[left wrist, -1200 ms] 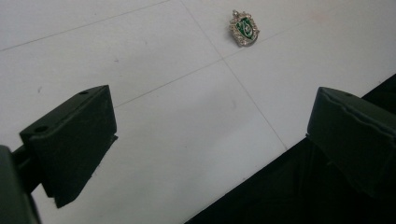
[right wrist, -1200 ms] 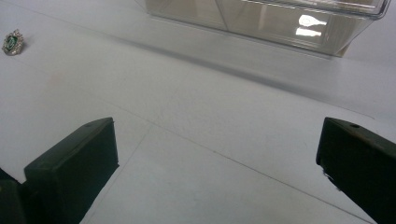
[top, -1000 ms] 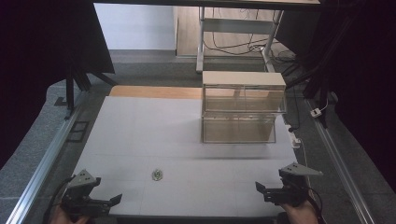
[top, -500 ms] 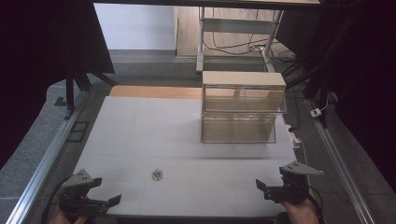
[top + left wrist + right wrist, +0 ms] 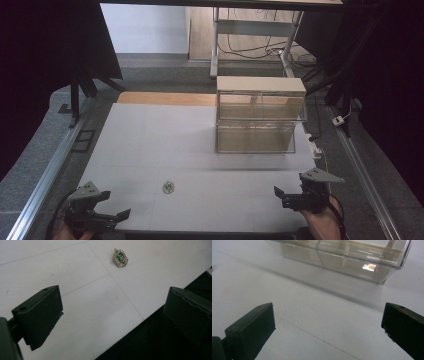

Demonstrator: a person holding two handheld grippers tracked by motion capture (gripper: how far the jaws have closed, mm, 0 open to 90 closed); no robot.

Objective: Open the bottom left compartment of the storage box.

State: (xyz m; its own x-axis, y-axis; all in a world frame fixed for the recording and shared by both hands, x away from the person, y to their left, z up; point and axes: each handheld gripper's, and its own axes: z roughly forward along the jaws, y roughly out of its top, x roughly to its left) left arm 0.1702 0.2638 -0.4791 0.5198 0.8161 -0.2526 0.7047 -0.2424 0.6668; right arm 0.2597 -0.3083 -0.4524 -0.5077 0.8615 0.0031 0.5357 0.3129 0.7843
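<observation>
Spanning the scene, the white table (image 5: 150, 140) carries a clear drawer box (image 5: 260, 120) at far right, well apart from both tools. The right gripper (image 5: 287, 192) and left gripper (image 5: 107, 207) wait at the near edge, jaws spread wide and empty. Between them, nearer the left, lies a small green-and-gold pendant (image 5: 120, 258). It lies flat, so pinching may skid it away. Its long axis runs away from the left gripper, loop end farthest.
</observation>
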